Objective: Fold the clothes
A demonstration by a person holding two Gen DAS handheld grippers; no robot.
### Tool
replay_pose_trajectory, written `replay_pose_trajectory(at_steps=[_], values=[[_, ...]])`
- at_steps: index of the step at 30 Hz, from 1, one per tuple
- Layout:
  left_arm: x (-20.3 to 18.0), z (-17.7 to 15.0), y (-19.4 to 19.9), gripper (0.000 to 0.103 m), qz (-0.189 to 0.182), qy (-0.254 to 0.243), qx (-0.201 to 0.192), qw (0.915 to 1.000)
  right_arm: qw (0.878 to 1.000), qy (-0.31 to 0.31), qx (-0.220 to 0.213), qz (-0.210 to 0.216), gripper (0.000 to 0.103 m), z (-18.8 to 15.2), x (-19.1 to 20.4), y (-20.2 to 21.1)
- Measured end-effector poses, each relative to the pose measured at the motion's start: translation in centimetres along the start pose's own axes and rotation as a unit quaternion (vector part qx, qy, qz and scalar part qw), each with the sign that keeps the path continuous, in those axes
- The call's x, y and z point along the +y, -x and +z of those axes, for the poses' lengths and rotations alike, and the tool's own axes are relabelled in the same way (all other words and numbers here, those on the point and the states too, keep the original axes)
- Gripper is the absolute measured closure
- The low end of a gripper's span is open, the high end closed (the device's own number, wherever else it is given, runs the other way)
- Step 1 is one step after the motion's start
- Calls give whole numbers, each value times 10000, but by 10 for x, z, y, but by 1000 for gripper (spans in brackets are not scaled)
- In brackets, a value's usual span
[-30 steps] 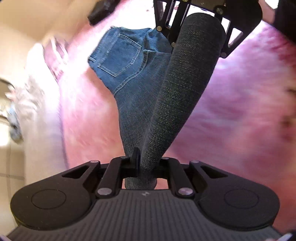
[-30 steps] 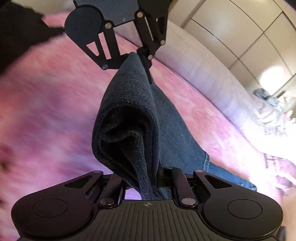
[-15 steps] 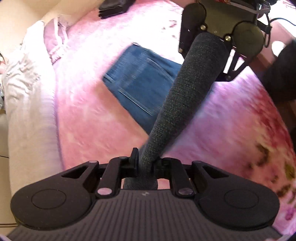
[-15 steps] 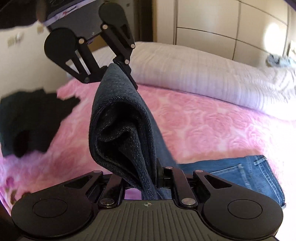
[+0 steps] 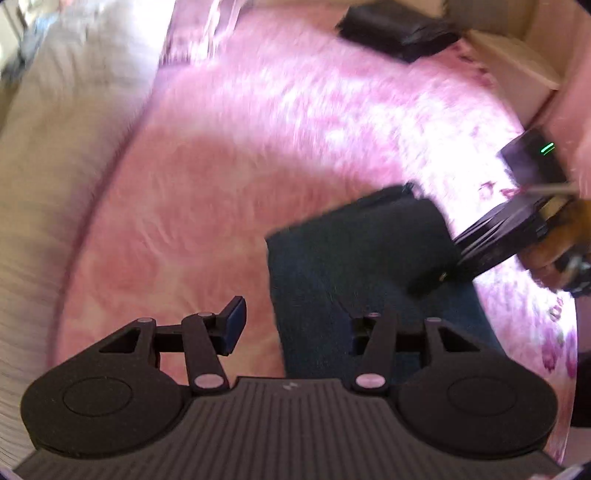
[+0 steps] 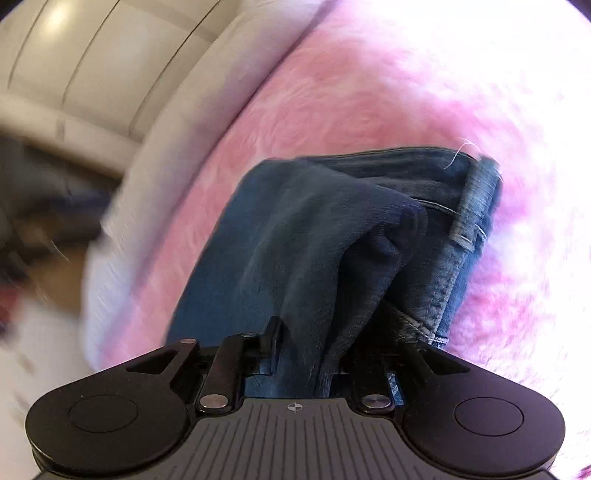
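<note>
The blue jeans (image 5: 362,254) lie folded on the pink bedspread (image 5: 207,177). My left gripper (image 5: 295,326) is open just above their near edge, its right finger over the denim and nothing between the jaws. In the right wrist view the jeans (image 6: 314,229) bunch up in front of my right gripper (image 6: 332,350), whose jaws stand apart with a fold of denim lying loose between them. The right gripper also shows in the left wrist view (image 5: 458,258), at the jeans' far right edge.
A white pillow (image 5: 62,147) runs along the left side of the bed. A black folded garment (image 5: 395,29) lies at the far end of the bedspread. White wardrobe doors (image 6: 74,66) stand beyond the bed.
Both grippers carried the held jeans legs down over the rest of the jeans. Both have opened. The denim now lies folded on the bed instead of hanging stretched between them.
</note>
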State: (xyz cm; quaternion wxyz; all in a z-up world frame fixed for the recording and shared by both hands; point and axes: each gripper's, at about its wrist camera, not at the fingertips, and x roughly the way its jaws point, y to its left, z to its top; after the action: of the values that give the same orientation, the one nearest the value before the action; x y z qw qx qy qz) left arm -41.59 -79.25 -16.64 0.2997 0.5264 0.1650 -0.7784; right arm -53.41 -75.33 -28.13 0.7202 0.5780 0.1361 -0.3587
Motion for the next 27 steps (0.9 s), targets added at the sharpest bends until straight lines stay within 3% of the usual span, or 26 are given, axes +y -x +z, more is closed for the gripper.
replay_pose_trajectory(at_steps=[4, 6, 8, 9, 12, 19, 24, 27], values=[[15, 1, -39, 58, -107, 566, 161, 9982, 9947, -995, -217, 162, 79, 7, -24, 15], [26, 3, -55, 67, -203, 956, 163, 9951, 9868, -1546, -469, 119, 79, 11, -36, 25], [40, 8, -70, 93, -284, 1312, 284, 9905, 9814, -1825, -589, -8, 88, 14, -43, 31], [47, 11, -78, 95, -318, 1478, 355, 9879, 9842, -1672, -584, -64, 90, 18, -37, 31], [55, 15, -90, 93, -273, 1536, 425, 9868, 9923, -1065, -614, -127, 93, 32, -19, 32], [48, 18, -113, 90, -353, 1375, 541, 9884, 9930, -956, -584, -388, 93, 36, -37, 26], [48, 18, -125, 88, -378, 1240, 603, 9897, 9893, -1310, -565, -297, 93, 41, -46, 28], [51, 15, -114, 87, -363, 1153, 499, 9914, 9899, -701, -820, -916, 92, 41, -22, 48]])
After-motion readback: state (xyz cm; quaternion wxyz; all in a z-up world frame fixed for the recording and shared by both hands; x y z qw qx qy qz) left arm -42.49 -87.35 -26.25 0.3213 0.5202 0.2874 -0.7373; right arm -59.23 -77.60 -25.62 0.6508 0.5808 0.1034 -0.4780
